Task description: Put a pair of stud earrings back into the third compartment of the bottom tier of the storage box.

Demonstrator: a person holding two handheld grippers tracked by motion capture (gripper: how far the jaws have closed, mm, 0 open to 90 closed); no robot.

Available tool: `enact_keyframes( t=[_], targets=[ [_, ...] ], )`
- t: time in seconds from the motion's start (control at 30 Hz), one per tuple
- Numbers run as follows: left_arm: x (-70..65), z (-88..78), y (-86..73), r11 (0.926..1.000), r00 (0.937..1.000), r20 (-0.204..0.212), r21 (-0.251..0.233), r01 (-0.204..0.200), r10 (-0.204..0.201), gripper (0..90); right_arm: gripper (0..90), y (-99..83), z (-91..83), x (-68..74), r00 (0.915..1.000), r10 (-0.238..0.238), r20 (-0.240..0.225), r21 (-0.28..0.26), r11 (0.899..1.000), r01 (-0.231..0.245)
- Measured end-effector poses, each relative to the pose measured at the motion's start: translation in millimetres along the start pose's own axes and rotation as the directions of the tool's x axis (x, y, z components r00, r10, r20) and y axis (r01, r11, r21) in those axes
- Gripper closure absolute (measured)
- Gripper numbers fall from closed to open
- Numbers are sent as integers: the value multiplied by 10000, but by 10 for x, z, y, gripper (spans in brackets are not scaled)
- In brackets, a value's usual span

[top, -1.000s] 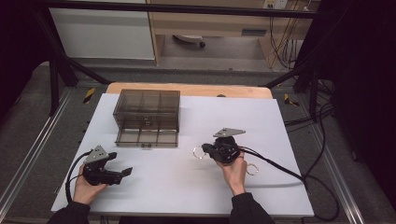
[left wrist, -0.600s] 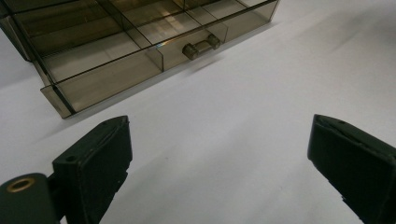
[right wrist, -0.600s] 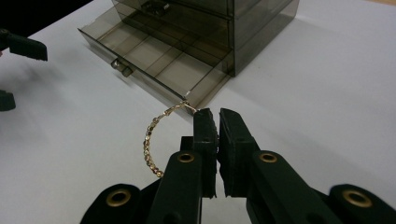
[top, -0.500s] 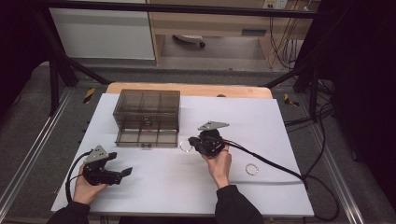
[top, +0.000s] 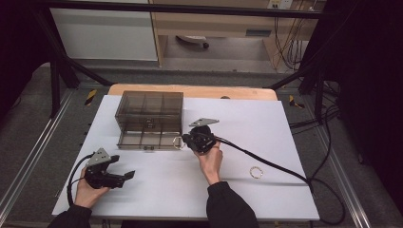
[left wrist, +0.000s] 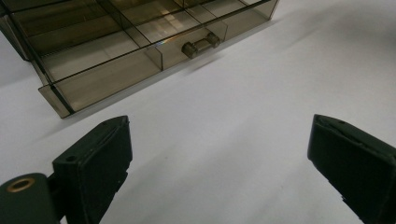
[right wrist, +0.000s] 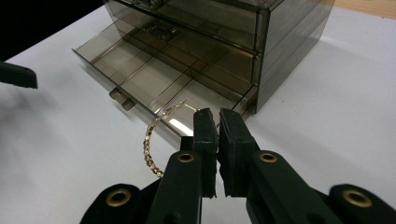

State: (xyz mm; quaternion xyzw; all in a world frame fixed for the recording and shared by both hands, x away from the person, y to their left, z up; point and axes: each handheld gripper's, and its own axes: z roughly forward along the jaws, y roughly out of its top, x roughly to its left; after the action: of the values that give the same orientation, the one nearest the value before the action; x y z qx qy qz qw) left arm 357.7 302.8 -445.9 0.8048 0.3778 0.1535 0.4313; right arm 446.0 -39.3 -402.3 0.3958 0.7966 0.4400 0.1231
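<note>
Right gripper point(right wrist: 217, 122) clamped on gold hoop earring point(right wrist: 152, 140), hoop hanging left of jaws. Open drawer point(right wrist: 154, 88) sits just beyond, upper-centre of right gripper view, so short push forward probably. Left gripper point(top: 124, 175) gaping, empty, lower left of high view. Second hoop point(top: 256, 172) lower right.

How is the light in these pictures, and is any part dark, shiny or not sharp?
High view: the table is evenly lit, surroundings dark, picture soft. Left gripper view: the jaws are blurred, and the drawer casts a faint shadow. Right gripper view: a bright glare spot lies on the drawer floor beside the hoop; the top left corner is black.
</note>
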Motion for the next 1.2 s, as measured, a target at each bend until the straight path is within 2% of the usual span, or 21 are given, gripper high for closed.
enact_keyframes(
  t=[0.2,0.63,0.87,1.2],
  targets=[
    [1,4,-1,10000,10000,12,16,9,-9,63,864,46,110,-2,9999,20,133,-127,9999,-18],
    [8,8,-5,10000,10000,13,42,16,-16,63,863,107,385,10,9997,-7,251,-35,10000,8],
    [14,6,-6,10000,10000,18,39,17,-18,63,863,84,521,-11,9997,17,254,60,10000,-19],
    [9,4,-6,10000,10000,19,24,6,-6,63,854,39,656,45,9997,-159,200,292,9995,153]
  ],
)
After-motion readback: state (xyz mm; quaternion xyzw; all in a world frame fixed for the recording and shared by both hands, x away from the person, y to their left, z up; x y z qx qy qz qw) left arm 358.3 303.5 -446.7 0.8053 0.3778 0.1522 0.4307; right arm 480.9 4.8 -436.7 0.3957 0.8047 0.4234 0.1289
